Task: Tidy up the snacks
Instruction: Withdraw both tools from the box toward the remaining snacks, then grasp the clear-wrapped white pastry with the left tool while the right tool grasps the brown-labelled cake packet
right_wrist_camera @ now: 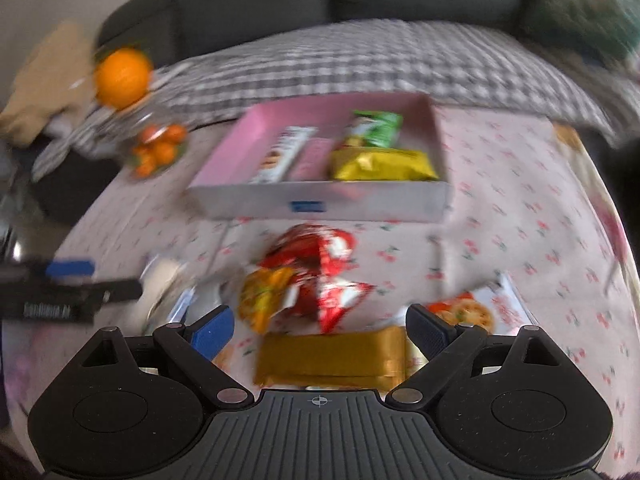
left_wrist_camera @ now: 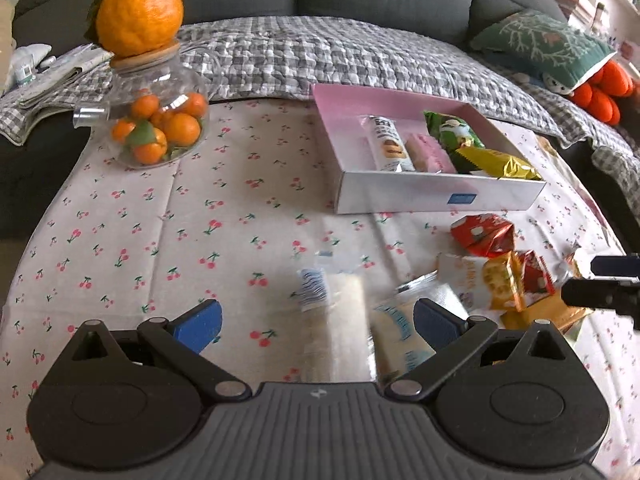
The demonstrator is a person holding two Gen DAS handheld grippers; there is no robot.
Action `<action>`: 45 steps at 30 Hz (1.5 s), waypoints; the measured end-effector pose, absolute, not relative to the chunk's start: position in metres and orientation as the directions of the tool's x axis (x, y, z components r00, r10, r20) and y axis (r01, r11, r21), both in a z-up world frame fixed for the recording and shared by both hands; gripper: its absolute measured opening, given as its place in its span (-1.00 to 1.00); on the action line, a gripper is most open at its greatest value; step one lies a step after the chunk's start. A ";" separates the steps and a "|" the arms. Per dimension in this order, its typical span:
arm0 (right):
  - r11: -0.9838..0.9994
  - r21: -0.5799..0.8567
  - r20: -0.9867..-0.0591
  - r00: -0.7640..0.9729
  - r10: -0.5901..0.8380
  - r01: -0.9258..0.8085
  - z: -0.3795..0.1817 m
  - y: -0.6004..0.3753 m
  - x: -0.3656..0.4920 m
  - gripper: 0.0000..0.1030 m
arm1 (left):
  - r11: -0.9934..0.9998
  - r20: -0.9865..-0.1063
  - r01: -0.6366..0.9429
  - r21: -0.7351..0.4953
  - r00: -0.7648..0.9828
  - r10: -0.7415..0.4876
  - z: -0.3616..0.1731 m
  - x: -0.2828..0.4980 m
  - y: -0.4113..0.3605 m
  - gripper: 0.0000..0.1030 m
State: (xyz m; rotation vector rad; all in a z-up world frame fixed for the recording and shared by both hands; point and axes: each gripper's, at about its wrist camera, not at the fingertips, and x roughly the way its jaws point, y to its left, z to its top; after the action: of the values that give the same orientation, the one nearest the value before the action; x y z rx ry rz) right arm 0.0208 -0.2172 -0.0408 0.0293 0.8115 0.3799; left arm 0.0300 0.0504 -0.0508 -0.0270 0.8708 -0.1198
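Observation:
A pink-lined white box (left_wrist_camera: 436, 196) (right_wrist_camera: 320, 204) sits on the cherry-print tablecloth and holds a white biscuit pack (left_wrist_camera: 390, 144), a pink pack (left_wrist_camera: 430, 152), a green pack (left_wrist_camera: 454, 132) and a yellow pack (left_wrist_camera: 498, 164). Loose snacks lie in front of it: red packs (left_wrist_camera: 484, 234) (right_wrist_camera: 316, 252), an orange cracker pack (left_wrist_camera: 500, 284) (right_wrist_camera: 264, 296), a gold bar (right_wrist_camera: 332, 356) and clear-wrapped white-blue packs (left_wrist_camera: 332, 300). My left gripper (left_wrist_camera: 318, 326) is open just above the clear packs. My right gripper (right_wrist_camera: 320, 328) is open over the gold bar. That view is blurred.
A glass jar of small oranges (left_wrist_camera: 154, 120) with a big orange (left_wrist_camera: 138, 12) on its lid stands at the table's far left. Behind the table is a dark sofa with a checked blanket (left_wrist_camera: 340, 52) and a green cushion (left_wrist_camera: 548, 44). Another biscuit pack (right_wrist_camera: 464, 312) lies right.

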 end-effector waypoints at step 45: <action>0.752 -0.073 -0.703 0.568 0.427 -0.655 -0.080 -0.118 -0.011 0.41 | 0.975 -0.763 0.222 0.013 0.633 -0.133 -0.078 0.026 0.054 0.13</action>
State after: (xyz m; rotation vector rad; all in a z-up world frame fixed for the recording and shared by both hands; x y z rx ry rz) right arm -0.0112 -0.1184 -0.0799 -0.3453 0.7221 0.6503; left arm 0.0257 0.0539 -0.0783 0.1093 0.8623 -0.2034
